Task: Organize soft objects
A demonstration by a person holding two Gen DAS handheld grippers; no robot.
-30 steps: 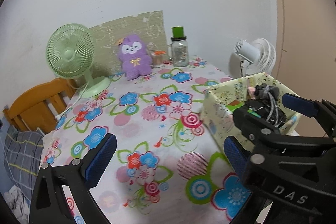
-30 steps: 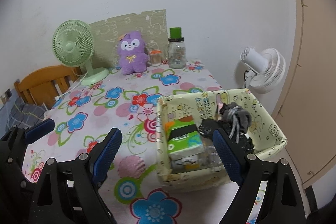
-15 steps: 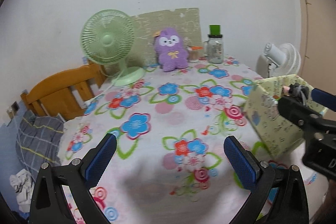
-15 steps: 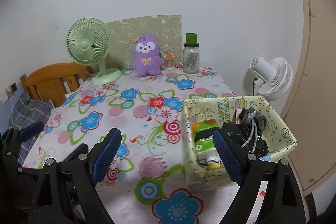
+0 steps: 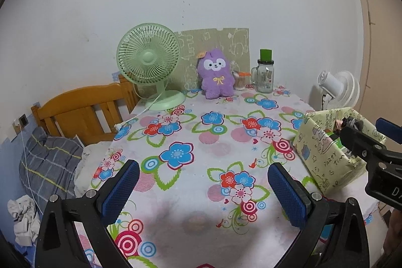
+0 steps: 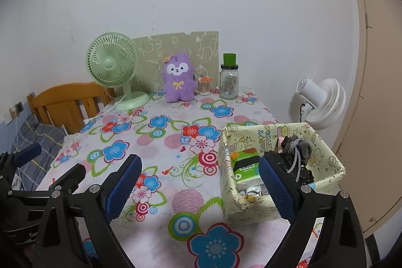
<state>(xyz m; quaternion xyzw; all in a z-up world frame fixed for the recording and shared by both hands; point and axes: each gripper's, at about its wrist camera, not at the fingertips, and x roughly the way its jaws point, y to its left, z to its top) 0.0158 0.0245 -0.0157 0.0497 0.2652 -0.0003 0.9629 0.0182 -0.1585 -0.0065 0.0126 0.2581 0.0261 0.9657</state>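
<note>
Right wrist view: the box (image 6: 253,207) at lower right already holds a tissue pack (image 6: 245,163) and dark socks (image 6: 296,150). Upper centre, the purple plush (image 6: 179,78) looks left to sort; both the left tool (image 5: 201,189) and the right tool (image 6: 199,186) are spread, gripping nothing.

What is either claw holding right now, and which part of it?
Nothing is held. The left claw and the right claw are both open and empty above the floral tablecloth; the purple plush toy sits untouched at the back.
</note>
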